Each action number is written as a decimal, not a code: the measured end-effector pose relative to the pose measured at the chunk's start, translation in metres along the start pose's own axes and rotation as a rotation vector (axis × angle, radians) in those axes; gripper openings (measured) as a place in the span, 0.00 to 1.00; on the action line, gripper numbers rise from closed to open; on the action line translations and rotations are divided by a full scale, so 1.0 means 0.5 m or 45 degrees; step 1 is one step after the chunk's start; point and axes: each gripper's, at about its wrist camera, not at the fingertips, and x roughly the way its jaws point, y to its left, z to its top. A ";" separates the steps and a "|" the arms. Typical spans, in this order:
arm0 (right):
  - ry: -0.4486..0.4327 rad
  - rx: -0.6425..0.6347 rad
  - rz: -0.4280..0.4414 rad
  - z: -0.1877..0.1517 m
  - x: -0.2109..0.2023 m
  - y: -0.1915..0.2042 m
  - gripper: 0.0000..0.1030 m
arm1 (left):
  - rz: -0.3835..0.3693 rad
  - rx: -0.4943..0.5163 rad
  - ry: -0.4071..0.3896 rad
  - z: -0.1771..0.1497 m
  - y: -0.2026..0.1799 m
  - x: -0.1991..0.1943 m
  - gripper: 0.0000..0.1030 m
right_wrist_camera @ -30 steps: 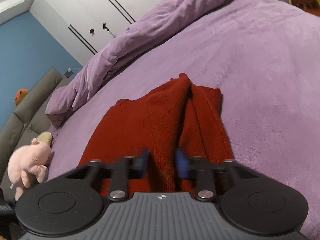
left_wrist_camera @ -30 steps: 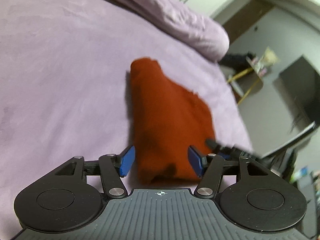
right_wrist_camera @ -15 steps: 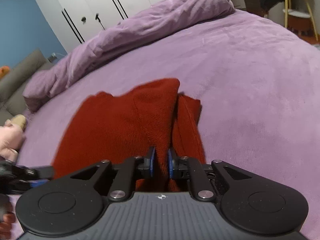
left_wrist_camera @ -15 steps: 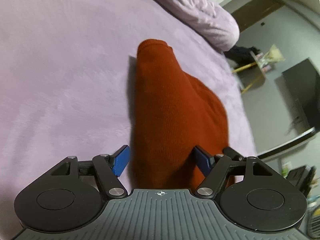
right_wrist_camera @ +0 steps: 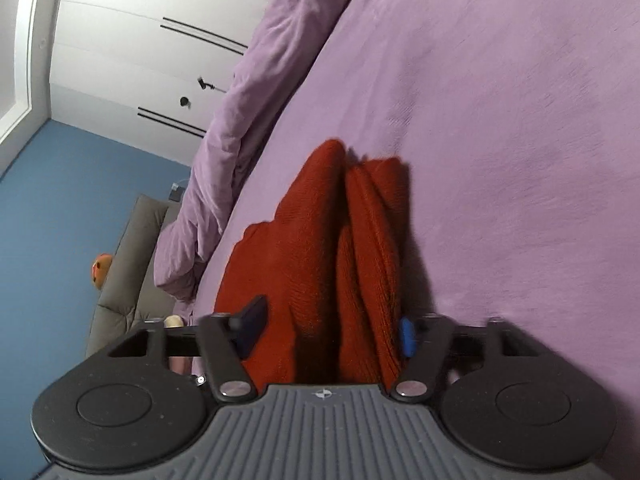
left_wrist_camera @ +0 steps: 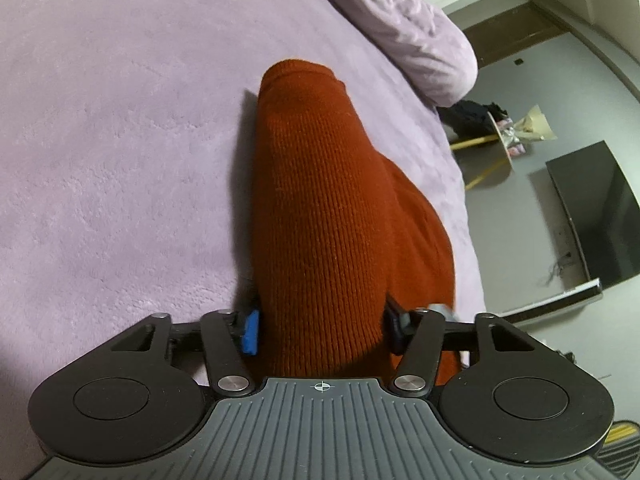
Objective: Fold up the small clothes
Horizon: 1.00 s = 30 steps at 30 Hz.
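1. Ahead of both your grippers spreads a lilac bedspread (left_wrist_camera: 120, 140), with a bunched duvet (right_wrist_camera: 256, 92) beyond it.
2. Far left of your right gripper stand a blue wall (right_wrist_camera: 60, 216), white wardrobe doors (right_wrist_camera: 132, 52) and a grey sofa (right_wrist_camera: 124, 280).
3. Right of your left gripper, a dark screen (left_wrist_camera: 592, 208) leans against a grey wall (left_wrist_camera: 532, 80).

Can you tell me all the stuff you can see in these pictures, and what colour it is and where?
sweater: one, rust red, bunched on the bed between both grippers' fingers
bed cover: one, lilac, under the sweater
duvet: one, lilac, heaped along the bed's far edge
wardrobe: one, white, behind the bed
sofa: one, grey, by the blue wall
screen: one, black, beside the bed
left gripper: black, blue pads, jaws just closing around the sweater
right gripper: black, blue pads, jaws just opening, sweater between
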 end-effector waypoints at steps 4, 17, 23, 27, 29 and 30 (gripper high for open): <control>-0.018 0.040 -0.057 -0.015 0.022 0.013 0.30 | 0.003 0.011 -0.032 0.006 -0.016 -0.033 0.51; 0.208 0.112 0.019 -0.189 0.050 0.092 0.45 | 0.332 0.099 -0.121 -0.097 0.025 -0.289 0.54; -0.095 -0.065 -0.145 -0.263 -0.093 0.162 0.49 | 0.041 -0.110 -0.212 -0.208 0.041 -0.383 0.56; -0.088 -0.224 -0.093 -0.305 -0.143 0.192 0.49 | -0.086 -0.334 -0.156 -0.241 0.075 -0.363 0.56; -0.048 -0.079 0.004 -0.306 -0.139 0.180 0.49 | -0.131 -0.390 -0.165 -0.249 0.083 -0.353 0.56; -0.038 0.016 0.020 -0.307 -0.129 0.173 0.49 | -0.130 -0.405 -0.177 -0.250 0.081 -0.348 0.56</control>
